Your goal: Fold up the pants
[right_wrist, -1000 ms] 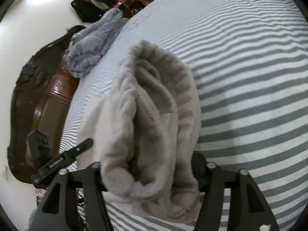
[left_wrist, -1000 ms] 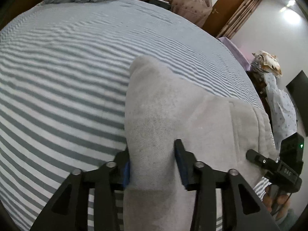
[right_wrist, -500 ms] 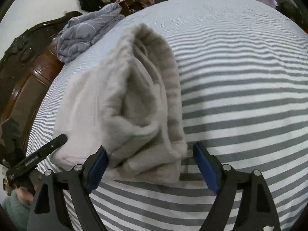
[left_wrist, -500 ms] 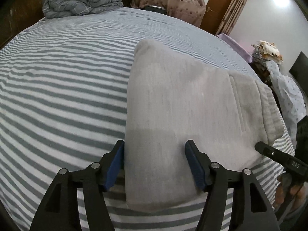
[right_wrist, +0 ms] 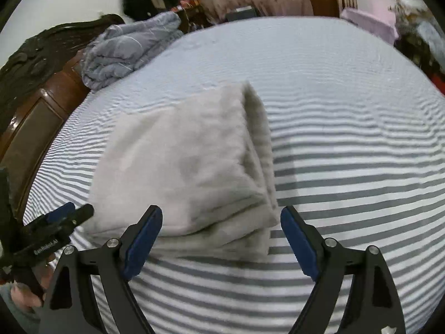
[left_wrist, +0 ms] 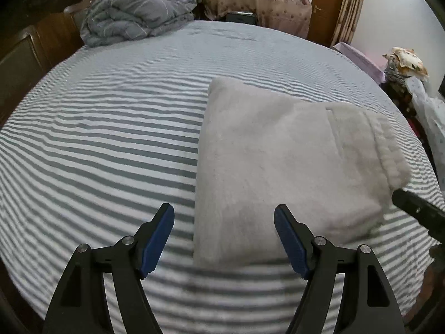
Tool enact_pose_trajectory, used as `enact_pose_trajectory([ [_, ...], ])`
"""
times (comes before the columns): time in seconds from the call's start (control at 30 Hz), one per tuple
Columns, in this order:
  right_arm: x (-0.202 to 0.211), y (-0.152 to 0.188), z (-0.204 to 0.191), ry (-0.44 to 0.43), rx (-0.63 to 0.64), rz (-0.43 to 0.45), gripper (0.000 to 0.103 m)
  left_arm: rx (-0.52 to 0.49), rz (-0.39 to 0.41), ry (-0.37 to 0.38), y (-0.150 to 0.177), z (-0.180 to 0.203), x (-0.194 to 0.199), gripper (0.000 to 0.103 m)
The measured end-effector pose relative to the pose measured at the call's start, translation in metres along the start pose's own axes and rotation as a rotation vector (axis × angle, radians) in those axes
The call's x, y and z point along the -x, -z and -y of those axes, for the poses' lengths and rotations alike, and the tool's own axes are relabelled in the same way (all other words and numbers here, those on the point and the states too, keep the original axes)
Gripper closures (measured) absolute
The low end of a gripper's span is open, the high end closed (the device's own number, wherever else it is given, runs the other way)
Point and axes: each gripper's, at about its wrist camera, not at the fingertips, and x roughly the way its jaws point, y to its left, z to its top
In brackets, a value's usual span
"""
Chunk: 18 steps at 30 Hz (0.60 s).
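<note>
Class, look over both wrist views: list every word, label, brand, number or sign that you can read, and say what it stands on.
White lettering on the black body of the left gripper, seen at the lower left of the right wrist view: too blurred to read.
Folded pale grey fleece pants: no text visible.
Grey-and-white striped bedsheet: no text visible.
Crumpled grey-blue quilt: no text visible.

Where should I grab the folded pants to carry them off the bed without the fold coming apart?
Probably by the thick stacked edge of the folded pants, the side nearest the right gripper, whose jaws are opening with nothing pinched. The layers pile up there, so a low pinch from that side catches all of them. The left gripper, also opening, could take the near flat corner on the striped bed.
</note>
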Motion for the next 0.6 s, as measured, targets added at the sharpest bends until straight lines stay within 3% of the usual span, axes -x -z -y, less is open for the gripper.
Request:
enact_pose_trajectory([
  [0.27,0.069,0.022,-0.046,0.088,0.065,0.115,0.007,0.013,0.058,0.013,0.03,0.003,0.074,0.017],
  [0.47,0.101,0.053,-0.068,0.158,0.122,0.135,0.002,0.021,0.095,-0.075,0.061,-0.002,0.118,0.012],
  [0.6,0.116,0.072,-0.08,0.186,0.171,0.152,0.001,0.053,0.104,-0.092,0.076,-0.008,0.137,0.006],
])
